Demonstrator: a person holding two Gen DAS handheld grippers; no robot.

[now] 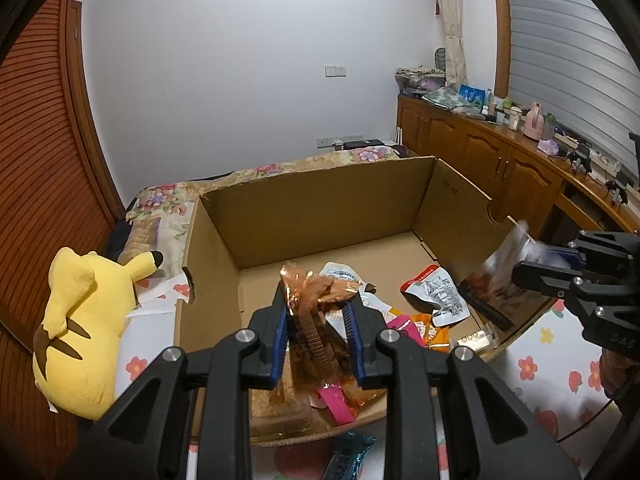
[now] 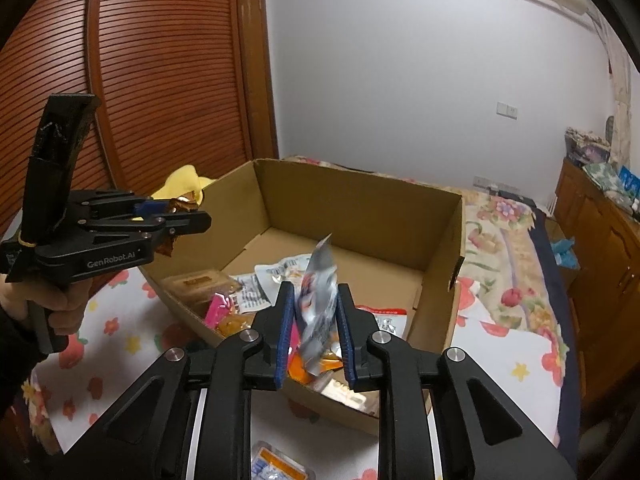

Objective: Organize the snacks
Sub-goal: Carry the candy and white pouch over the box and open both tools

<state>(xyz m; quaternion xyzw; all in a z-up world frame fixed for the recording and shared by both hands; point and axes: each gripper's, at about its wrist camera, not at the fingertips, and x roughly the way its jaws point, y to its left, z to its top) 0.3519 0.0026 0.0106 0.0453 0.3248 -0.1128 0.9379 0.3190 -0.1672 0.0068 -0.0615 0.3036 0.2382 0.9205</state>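
Note:
An open cardboard box (image 1: pixel 320 208) (image 2: pixel 360 204) stands on the bed, with several snack packets lying in its near half. My left gripper (image 1: pixel 316 304) is shut on a brown and gold foil snack packet (image 1: pixel 312 320) and holds it above the box's near edge; it shows at the left of the right wrist view (image 2: pixel 188 216). My right gripper (image 2: pixel 314 300) is shut on a silver snack pouch (image 2: pixel 318 300) above the box's near right corner; it shows at the right of the left wrist view (image 1: pixel 532 272) with the pouch (image 1: pixel 504 280).
A yellow plush toy (image 1: pixel 80 320) lies left of the box. A blue packet (image 1: pixel 348 456) and an orange and white packet (image 2: pixel 276 464) lie on the flowered bedsheet (image 1: pixel 540 360) in front of the box. Wooden cabinets (image 1: pixel 500 160) line the right wall.

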